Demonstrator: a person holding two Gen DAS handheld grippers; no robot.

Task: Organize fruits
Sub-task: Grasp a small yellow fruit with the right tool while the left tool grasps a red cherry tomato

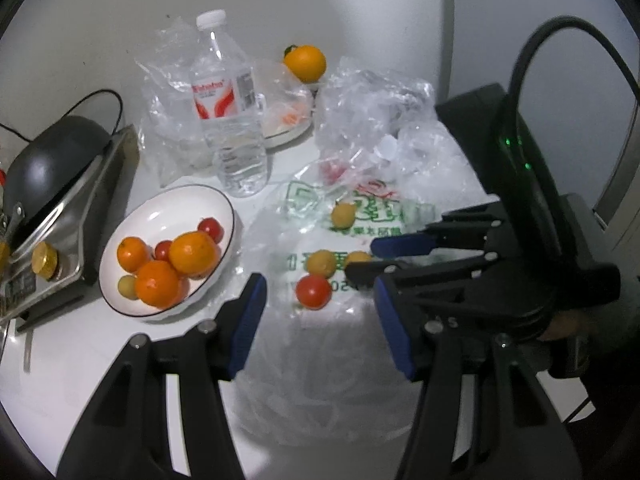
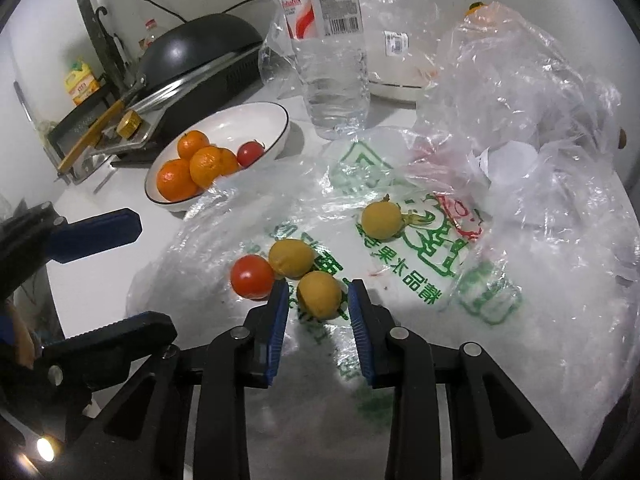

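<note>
The right tool (image 2: 319, 305) brackets a yellow fruit (image 2: 319, 294) on the printed plastic bag (image 2: 404, 276), pads not yet touching. The left tool (image 1: 320, 320) hangs open near the white bowl (image 1: 168, 204) of oranges.

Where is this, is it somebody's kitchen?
Probably a home kitchen counter. A dark wok sits on a stove at the back, a white bowl holds oranges and tomatoes, and a water bottle stands among plastic bags.
</note>
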